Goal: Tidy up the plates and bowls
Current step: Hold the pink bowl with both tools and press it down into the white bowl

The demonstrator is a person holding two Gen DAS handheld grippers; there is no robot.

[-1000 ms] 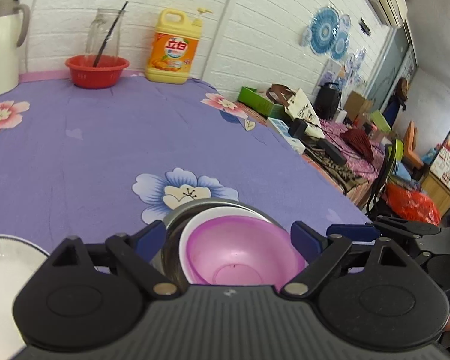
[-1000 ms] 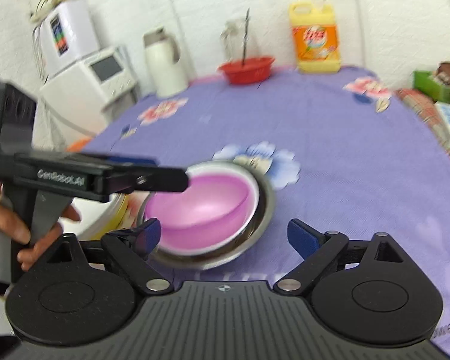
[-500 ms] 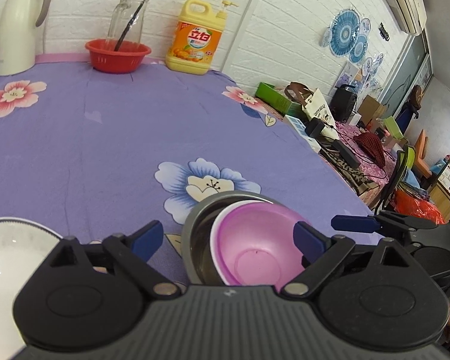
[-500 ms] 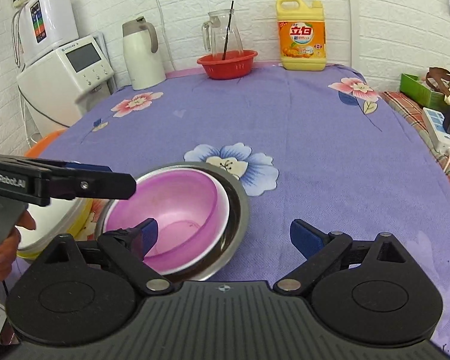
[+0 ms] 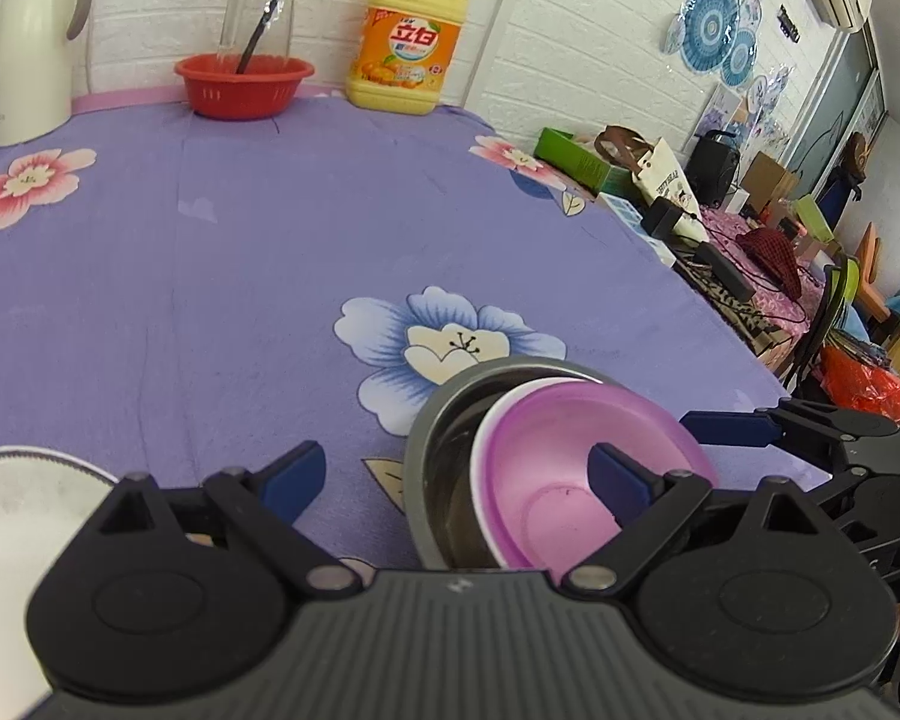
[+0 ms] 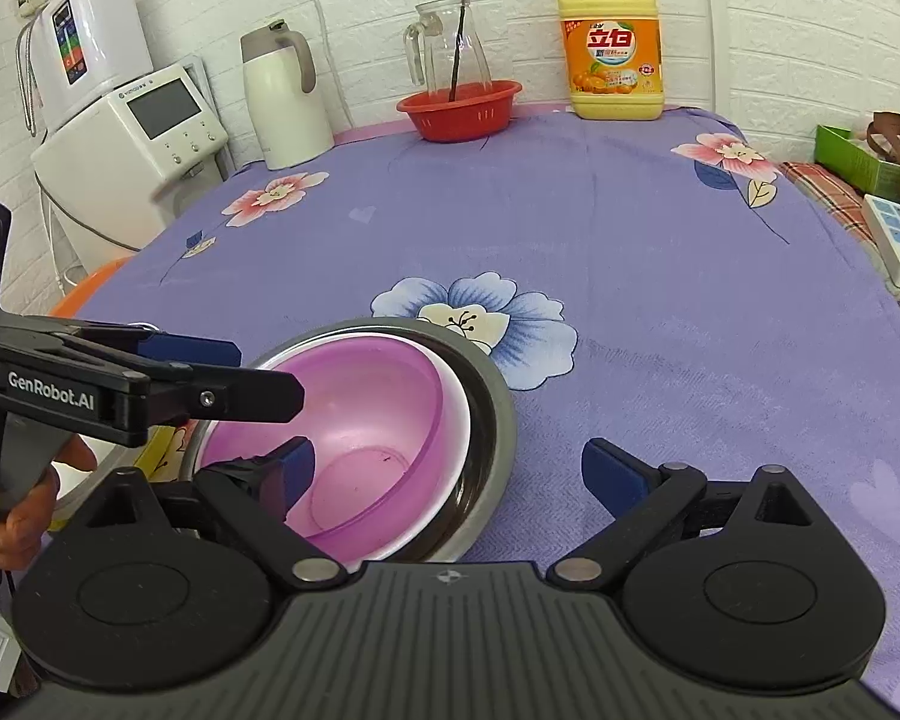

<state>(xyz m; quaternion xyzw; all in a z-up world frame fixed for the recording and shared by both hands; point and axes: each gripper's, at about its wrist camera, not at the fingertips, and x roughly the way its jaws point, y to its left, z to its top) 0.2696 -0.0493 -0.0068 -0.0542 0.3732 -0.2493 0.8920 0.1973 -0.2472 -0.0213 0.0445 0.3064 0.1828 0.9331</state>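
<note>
Home dining corner: floral tablecloth (image 6: 660, 276), dish soap jug (image 6: 615, 39), thermos (image 6: 282, 102), water dispenser (image 6: 126, 132), brick wall.

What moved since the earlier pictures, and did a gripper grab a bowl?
No grab. The left gripper shifted left off the pink bowl and opened a bit wider, empty. The right gripper swung right, also open and empty. The pink bowl stayed nested in the metal bowl.

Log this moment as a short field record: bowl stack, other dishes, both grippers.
stack: pink bowl nested in white bowl, both inside steel bowl
other dishes: white plate at near left
left gripper: open, holding nothing
right gripper: open, one finger over the pink bowl
surface: purple floral tablecloth
</note>
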